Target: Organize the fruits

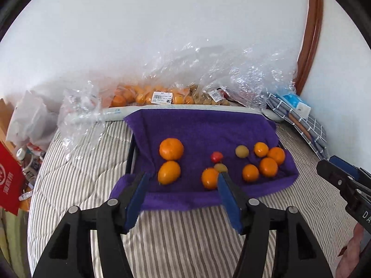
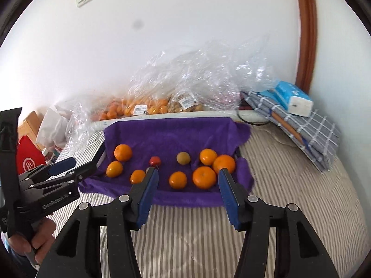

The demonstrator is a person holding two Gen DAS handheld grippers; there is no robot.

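A purple towel (image 1: 204,129) (image 2: 171,129) lines a tray on the striped bed. Several oranges lie on it: two at the left (image 1: 171,148) (image 2: 123,152), one in the middle (image 1: 209,178) (image 2: 137,176), several at the right (image 1: 268,166) (image 2: 204,177). A small red fruit (image 1: 216,157) (image 2: 155,160) and two yellow-green fruits (image 1: 242,151) (image 2: 183,158) lie among them. My left gripper (image 1: 183,176) is open and empty over the towel's near edge. My right gripper (image 2: 188,172) is open and empty, just before the right oranges; it also shows at the right of the left wrist view (image 1: 334,169).
Clear plastic bags of oranges (image 1: 143,95) (image 2: 143,106) and other fruit lie along the wall behind the tray. A folded checked cloth (image 2: 308,129) with a blue tissue pack (image 2: 293,97) sits at the right. A red bag (image 1: 10,180) and clutter stand at the left.
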